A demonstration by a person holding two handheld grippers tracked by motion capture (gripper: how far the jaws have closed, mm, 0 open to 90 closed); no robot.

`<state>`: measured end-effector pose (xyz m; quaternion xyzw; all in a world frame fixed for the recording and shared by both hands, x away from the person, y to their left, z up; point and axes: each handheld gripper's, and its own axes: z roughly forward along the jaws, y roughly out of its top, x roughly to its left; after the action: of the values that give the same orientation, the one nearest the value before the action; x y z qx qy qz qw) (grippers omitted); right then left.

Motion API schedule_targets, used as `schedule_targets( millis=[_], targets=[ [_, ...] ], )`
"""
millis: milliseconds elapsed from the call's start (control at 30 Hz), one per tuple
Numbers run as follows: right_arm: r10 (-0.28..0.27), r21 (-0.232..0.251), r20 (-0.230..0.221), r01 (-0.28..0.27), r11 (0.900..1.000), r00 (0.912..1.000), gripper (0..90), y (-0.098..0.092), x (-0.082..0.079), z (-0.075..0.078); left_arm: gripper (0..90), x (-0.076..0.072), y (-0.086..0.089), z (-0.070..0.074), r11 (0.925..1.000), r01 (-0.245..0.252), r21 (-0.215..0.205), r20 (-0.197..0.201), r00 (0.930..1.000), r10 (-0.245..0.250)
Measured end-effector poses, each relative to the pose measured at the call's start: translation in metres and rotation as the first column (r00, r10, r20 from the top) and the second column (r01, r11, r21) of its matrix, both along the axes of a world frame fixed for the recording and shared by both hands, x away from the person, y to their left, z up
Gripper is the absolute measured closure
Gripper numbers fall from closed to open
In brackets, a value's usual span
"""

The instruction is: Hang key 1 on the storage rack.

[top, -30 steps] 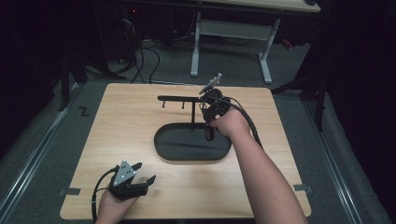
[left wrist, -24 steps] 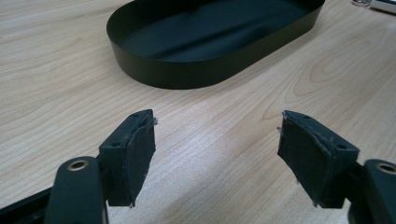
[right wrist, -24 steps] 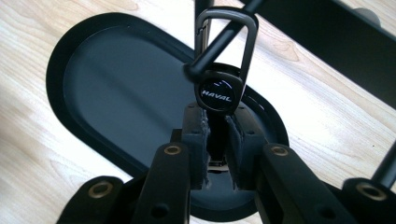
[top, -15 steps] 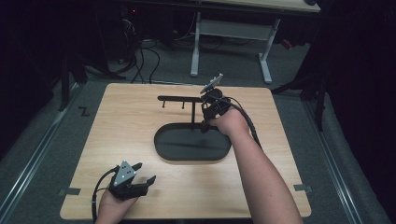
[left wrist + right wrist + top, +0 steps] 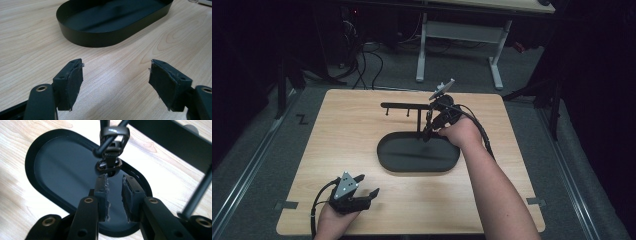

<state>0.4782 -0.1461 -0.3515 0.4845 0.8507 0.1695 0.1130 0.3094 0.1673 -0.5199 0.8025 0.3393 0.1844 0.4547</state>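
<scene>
Right hand-held gripper (image 5: 114,188), jaws just eased apart a little, nothing between the pads now. Small black clip (image 5: 110,150) hanging on the stand's hook above the black tray (image 5: 387,157), just beyond the fingertips. Likely released, hanging done. Left hand-held gripper (image 5: 115,80) wide open, empty, near the tray on the surface (image 5: 337,130).

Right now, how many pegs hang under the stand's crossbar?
2 in view on the crossbar: one peg near its left end, another peg nearer its middle. More may be hidden behind the right hand.
</scene>
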Motion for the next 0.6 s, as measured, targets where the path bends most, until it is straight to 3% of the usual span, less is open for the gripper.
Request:
schedule_targets(
  millis=[600],
  targets=[
    [0.006, 0.011, -0.003, -0.006, 1.000, 1.0000, 71.3, -0.019, -0.035, -0.003, 27.5, -0.001, -0.004, 0.000, 0.9999, 0.012, 0.010, -0.005, 0.9999, -0.012]
  ],
)
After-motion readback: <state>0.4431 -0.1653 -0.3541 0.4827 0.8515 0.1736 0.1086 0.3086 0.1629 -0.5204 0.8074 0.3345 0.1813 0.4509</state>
